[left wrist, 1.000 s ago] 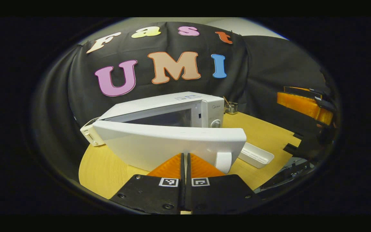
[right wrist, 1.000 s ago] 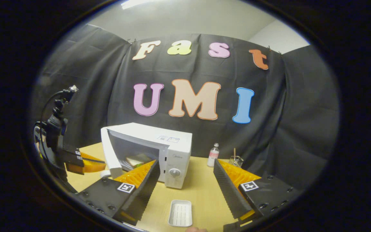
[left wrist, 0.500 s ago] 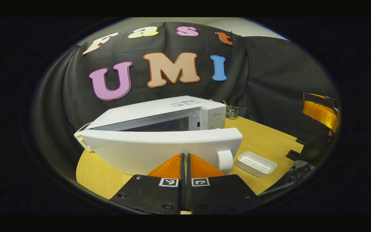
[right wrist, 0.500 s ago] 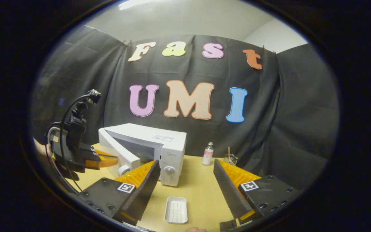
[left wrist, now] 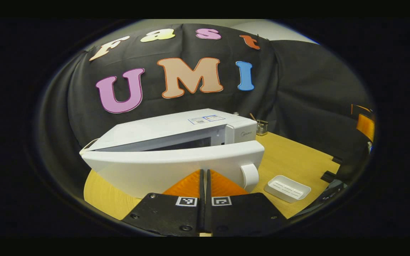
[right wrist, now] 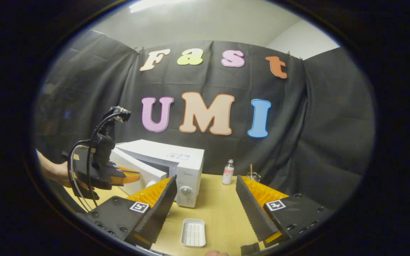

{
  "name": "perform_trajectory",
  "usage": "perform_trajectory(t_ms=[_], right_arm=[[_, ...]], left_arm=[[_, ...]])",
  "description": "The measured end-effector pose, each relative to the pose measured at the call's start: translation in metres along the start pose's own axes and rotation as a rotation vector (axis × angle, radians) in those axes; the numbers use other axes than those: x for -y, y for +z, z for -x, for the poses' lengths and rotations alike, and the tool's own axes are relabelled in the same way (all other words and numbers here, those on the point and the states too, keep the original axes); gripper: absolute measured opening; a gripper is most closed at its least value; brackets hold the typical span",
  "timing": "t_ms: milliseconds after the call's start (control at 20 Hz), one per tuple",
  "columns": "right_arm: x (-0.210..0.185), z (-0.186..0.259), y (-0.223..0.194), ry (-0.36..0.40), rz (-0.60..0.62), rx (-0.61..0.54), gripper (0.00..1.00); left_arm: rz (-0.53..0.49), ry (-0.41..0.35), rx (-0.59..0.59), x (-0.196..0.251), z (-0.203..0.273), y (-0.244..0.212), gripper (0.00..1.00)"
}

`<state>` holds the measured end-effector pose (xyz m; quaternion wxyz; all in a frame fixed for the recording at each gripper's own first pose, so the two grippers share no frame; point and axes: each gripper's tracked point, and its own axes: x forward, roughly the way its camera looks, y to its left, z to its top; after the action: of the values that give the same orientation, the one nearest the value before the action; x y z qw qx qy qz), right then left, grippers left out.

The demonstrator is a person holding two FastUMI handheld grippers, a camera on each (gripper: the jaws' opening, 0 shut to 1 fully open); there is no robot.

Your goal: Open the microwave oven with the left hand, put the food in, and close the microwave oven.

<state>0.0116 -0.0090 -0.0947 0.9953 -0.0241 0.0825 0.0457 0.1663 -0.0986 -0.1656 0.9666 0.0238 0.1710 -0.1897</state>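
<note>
The white microwave [left wrist: 169, 124] stands on the wooden table, its door [left wrist: 162, 163] ajar by a narrow gap on the handle side. My left gripper [left wrist: 205, 171] is shut with nothing between its fingers, and its tips rest against the door's outer face, left of the round white handle [left wrist: 249, 176]. In the right gripper view the left gripper [right wrist: 133, 175], held by a hand [right wrist: 53, 172], sits against the door [right wrist: 139, 169] of the microwave [right wrist: 176, 160]. My right gripper [right wrist: 205, 181] hangs open and holds nothing, back from the microwave. The door hides the inside.
A white ribbed tray [right wrist: 193, 233] lies on the table [right wrist: 219, 213] in front of the microwave, also seen as the tray [left wrist: 287, 188] to its right. A small bottle [right wrist: 228, 172] and a glass cup [right wrist: 252, 176] stand by the back cloth.
The door has swung from wide open to nearly against the microwave's front, with the shut left gripper moving along behind it. The right gripper stayed open and drew back a little.
</note>
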Motion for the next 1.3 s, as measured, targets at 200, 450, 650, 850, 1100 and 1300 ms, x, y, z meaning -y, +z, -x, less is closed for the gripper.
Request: perform_trajectory(t_ms=[200, 450, 650, 850, 1100, 1300], right_arm=[[0.005, 0.003, 0.000, -0.015, -0.017, 0.003, 0.97], [0.002, 0.006, -0.001, -0.022, -0.029, 0.000, 0.97], [0.000, 0.003, 0.000, -0.025, -0.034, -0.005, 0.97], [0.002, 0.001, -0.002, -0.029, -0.068, -0.018, 0.97], [0.007, -0.001, -0.002, -0.044, -0.087, -0.017, 0.97], [0.013, -0.006, -0.003, -0.051, -0.087, -0.021, 0.97]], left_arm=[[-0.030, 0.002, 0.011, -0.005, -0.014, 0.006, 0.01], [-0.038, 0.022, 0.005, -0.012, -0.030, 0.006, 0.01], [-0.015, 0.030, 0.005, -0.013, -0.038, 0.009, 0.00], [0.016, 0.042, 0.006, -0.014, -0.043, 0.011, 0.00], [0.010, 0.060, -0.001, -0.018, -0.047, 0.011, 0.01], [0.001, 0.126, 0.024, -0.022, -0.049, 0.019, 0.01]])
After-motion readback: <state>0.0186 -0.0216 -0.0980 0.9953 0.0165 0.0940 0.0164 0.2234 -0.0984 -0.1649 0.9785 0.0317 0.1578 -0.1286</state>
